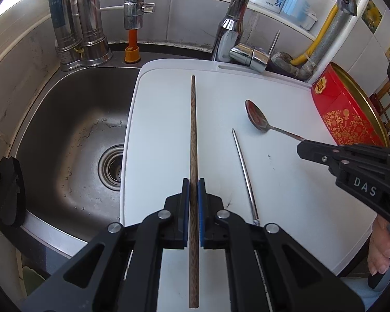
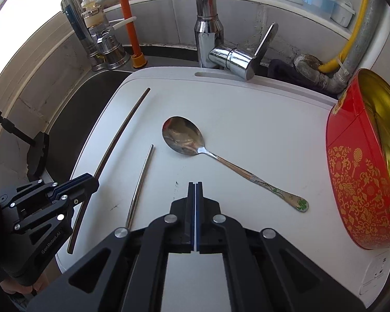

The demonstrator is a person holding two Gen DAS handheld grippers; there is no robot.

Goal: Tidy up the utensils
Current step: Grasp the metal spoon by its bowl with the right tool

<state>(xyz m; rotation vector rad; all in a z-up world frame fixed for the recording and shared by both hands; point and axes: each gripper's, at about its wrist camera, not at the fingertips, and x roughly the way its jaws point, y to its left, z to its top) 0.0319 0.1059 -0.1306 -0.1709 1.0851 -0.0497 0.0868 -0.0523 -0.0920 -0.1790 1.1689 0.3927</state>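
A long brown wooden chopstick (image 1: 193,130) runs straight out between the blue pads of my left gripper (image 1: 193,182), which is shut on it partway along its length. Beside it on the white cutting board (image 1: 163,104) lie a thin metal chopstick (image 1: 243,166) and a steel spoon (image 1: 257,117). In the right wrist view the spoon (image 2: 184,135) lies bowl up with its handle pointing lower right. My right gripper (image 2: 195,184) hovers over the board left of that handle, shut with nothing in it. The left gripper (image 2: 91,182) and the wooden chopstick (image 2: 122,132) show at the left there.
A red and gold tin (image 2: 356,169) with its open side showing stands at the board's right edge. The steel sink (image 1: 72,130) drops away left of the board. A chrome faucet (image 2: 208,26), pipes and bottles line the back wall.
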